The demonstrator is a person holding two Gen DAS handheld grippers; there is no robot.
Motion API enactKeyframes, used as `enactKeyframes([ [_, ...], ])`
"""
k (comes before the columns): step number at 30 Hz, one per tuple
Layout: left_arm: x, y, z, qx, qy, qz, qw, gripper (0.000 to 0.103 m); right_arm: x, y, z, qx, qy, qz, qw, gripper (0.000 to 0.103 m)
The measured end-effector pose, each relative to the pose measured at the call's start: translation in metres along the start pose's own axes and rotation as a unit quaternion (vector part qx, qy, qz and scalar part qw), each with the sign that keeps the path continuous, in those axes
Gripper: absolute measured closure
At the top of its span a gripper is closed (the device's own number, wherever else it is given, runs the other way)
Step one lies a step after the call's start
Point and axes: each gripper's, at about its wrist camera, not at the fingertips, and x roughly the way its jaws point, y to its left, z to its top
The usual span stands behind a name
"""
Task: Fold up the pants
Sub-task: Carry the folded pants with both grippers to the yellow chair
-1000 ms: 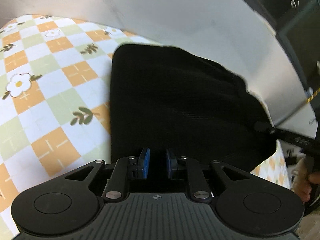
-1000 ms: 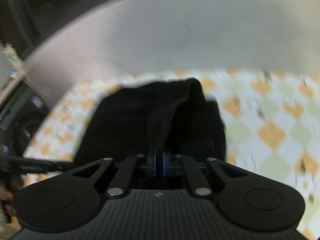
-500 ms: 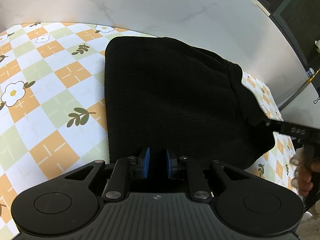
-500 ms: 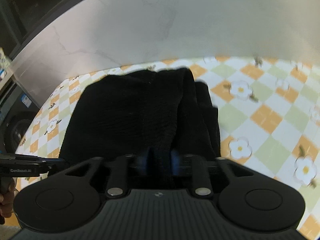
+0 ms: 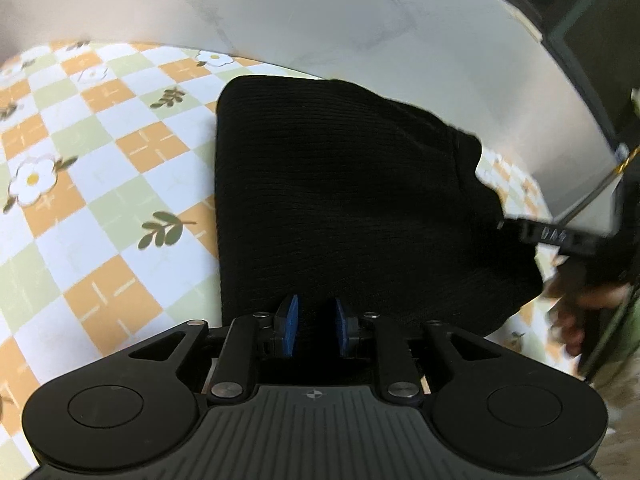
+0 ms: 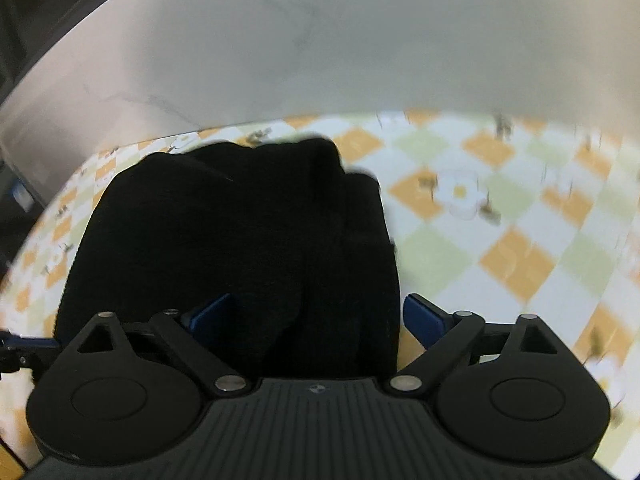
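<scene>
Black pants lie folded in a compact block on a table covered by a checked orange, green and white floral cloth. The left gripper sits low at the near edge of the pants, blue pads slightly apart with dark fabric between them; whether they pinch it cannot be told. The right gripper has its jaws spread wide, straddling the fabric at the pants' near right edge. A hand grips the right tool's handle.

You've got a checkered tablecloth, orange, pale green and white squares, printed with white flowers and leaf sprigs. Behind it, a pale marbled wall. Dark cabinet or doorway far right, blurred.
</scene>
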Motion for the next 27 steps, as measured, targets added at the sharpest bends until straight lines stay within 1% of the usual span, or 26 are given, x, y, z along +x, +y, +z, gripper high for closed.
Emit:
enactKeyframes([
  [2,-0.006,0.009,-0.003,-0.023,-0.005,-0.012,0.9997,0.076,0.004,-0.016,-0.007,0.047,0.008,0.028,0.998,0.007],
  [4,-0.01,0.015,-0.006,-0.037,-0.006,-0.019,0.9991,0.076,0.008,-0.023,-0.011,0.075,0.011,0.044,0.996,0.007],
  [5,-0.011,0.015,-0.008,-0.036,-0.004,-0.019,0.9992,0.076,0.01,-0.023,-0.012,0.076,0.01,0.046,0.996,0.007],
  [9,-0.011,0.009,-0.011,-0.004,0.008,-0.007,0.9999,0.075,0.011,-0.022,-0.013,0.074,0.011,0.052,0.996,0.01],
  [14,-0.008,0.011,-0.014,0.002,0.014,-0.006,0.9999,0.074,0.009,-0.026,-0.014,0.085,0.012,0.07,0.994,0.014],
  [17,-0.008,0.012,-0.013,0.004,0.018,-0.008,0.9998,0.074,0.008,-0.025,-0.014,0.087,0.013,0.073,0.993,0.018],
  [21,-0.009,0.014,-0.013,0.014,0.03,-0.008,0.9994,0.074,0.005,-0.019,-0.017,0.087,0.018,0.07,0.994,0.02],
  [24,-0.009,0.021,-0.011,0.004,0.037,-0.015,0.9992,0.073,0.002,-0.015,-0.022,0.084,0.021,0.068,0.994,0.02],
  [25,-0.009,0.025,-0.01,-0.005,0.037,-0.02,0.9991,0.072,0.001,-0.015,-0.023,0.084,0.022,0.069,0.994,0.02],
  [27,-0.009,0.031,-0.005,-0.022,0.037,-0.028,0.9987,0.064,0.001,-0.016,-0.022,0.087,0.023,0.069,0.994,0.019],
])
